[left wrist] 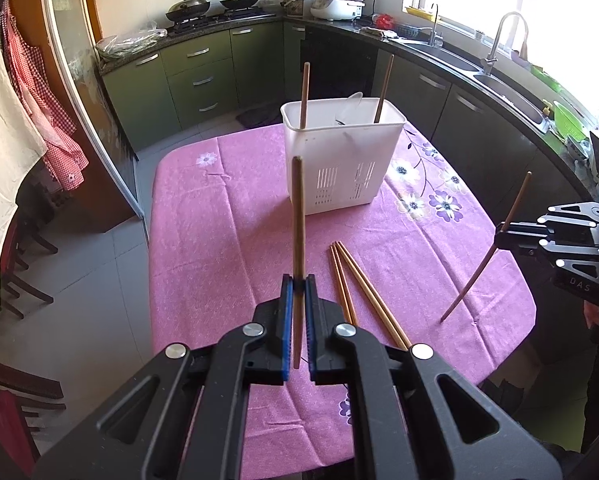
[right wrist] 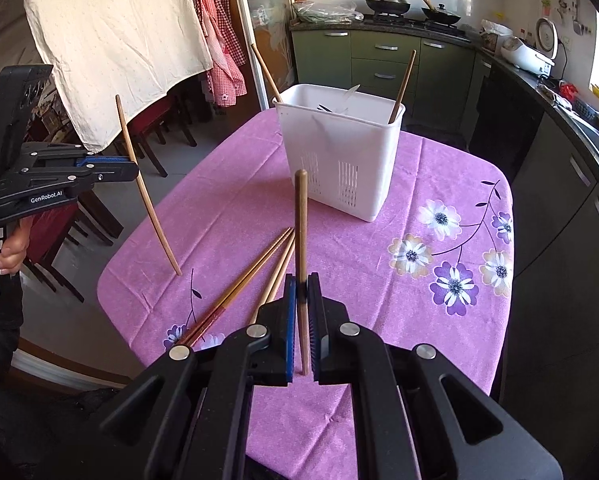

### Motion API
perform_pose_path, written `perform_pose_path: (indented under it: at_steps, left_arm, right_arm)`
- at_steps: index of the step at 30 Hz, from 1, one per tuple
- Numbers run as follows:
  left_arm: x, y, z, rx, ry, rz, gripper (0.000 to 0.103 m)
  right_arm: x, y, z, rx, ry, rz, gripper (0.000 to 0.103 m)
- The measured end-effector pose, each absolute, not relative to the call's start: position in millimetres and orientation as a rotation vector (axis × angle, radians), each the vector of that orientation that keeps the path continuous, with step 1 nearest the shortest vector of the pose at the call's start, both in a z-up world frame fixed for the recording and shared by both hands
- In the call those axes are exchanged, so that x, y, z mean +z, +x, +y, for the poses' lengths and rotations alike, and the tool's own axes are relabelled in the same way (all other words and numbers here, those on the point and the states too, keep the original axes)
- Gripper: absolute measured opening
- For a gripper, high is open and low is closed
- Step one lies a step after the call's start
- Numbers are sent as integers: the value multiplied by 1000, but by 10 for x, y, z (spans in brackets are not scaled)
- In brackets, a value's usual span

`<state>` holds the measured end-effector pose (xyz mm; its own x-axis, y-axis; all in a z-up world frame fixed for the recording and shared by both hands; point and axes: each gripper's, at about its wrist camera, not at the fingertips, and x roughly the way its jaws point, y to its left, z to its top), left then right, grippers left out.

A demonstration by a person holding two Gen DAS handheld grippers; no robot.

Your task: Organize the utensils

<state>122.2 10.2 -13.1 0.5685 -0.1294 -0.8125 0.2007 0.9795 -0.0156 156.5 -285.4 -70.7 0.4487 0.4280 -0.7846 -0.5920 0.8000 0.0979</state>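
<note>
So closest in, the left gripper [left wrist: 298, 280] has its jaws clenched on a brown chopstick [left wrist: 298, 240] that stands nearly upright between the blue pads, and the right gripper [right wrist: 302, 280] is doing the same thing with a darker chopstick [right wrist: 301, 240], jaws clamped tight on it about mid-length. Both are held up off the bench [left wrist: 219, 240], which has a pink flowery tablecloth on it. Just past the jaws there's a little bunch of loose chopsticks [left wrist: 359, 292] lying flat on the cloth, fanned out a bit, between the two grippers and not touching either one. From the right wrist view you can see a hand [right wrist: 13, 248] wrapped around the left gripper's handle off to the side. Further back on the bench sits the white utensil caddy [left wrist: 341, 156], upright, slotted near the bottom, with two chopsticks already leaning out of it, one at each end [left wrist: 304, 96], plus something pale and a dark thing inside that I can't make out. Nothing sits between the held sticks and the caddy except the loose bunch down low. Beyond the bench it's green kitchen cabinets [left wrist: 203, 80], woks on the stove [left wrist: 187, 8], a rice cooker [left wrist: 337, 6], a sink [left wrist: 499, 80] under the window, and a white cloth [right wrist: 111, 40] hanging by the chairs.
</note>
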Motion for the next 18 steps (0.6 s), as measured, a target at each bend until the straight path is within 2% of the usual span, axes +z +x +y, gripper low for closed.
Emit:
perform_pose_path:
  at_steps: [6,15,18]
  left_arm:
    - [242,1319,-36,-234,82,891,6]
    - [1101,1792,-274,-268,32,662,6]
    - [1235,2014,-311,-236,19,603,6]
  right_arm:
    - [-719,1594,-2915,634,-187,906,7]
    - [-741,1627,-3000,642,-171,912,7]
    - [-769,1627,-3020,653,-164,915,7]
